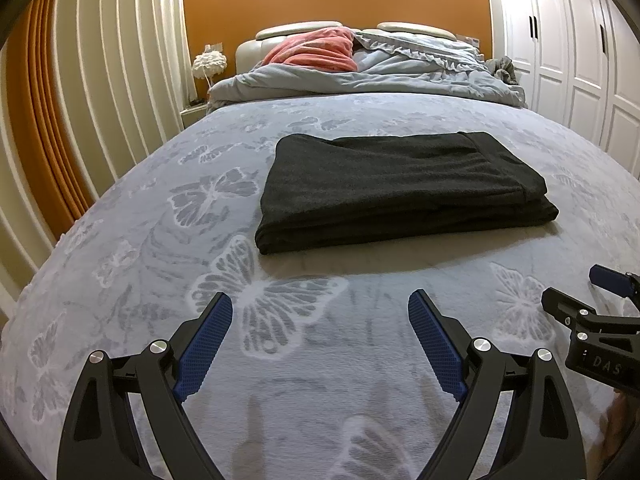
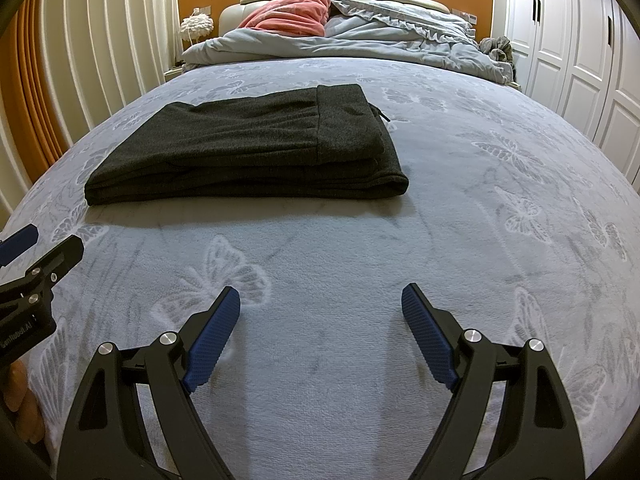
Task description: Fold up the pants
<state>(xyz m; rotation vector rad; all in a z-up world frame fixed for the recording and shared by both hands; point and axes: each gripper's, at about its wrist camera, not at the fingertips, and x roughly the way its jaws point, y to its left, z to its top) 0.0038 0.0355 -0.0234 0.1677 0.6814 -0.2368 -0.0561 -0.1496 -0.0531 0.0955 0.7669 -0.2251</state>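
The bed (image 1: 120,240) fills nearly everything I can see from both wrists, its butterfly-print cover stretched flat — a good broad place to fold on. At the headboard end a rumpled grey duvet (image 1: 400,68) and a pink blanket (image 1: 316,50) sit bunched up, pushed back, I judge, to leave the middle free. In that middle lie the pants (image 1: 396,184), dark charcoal, already stacked into a neat rectangle of several layers with the waistband on top (a drawstring tip pokes out on the far side in the right view). I judge the folding essentially done. My left claw (image 1: 320,312) hangs low over the cover near the bed's foot, fingers spread wide, gripping nothing. My right claw (image 2: 320,308) sits just beside it — equally wide, equally empty, well short of the pants.
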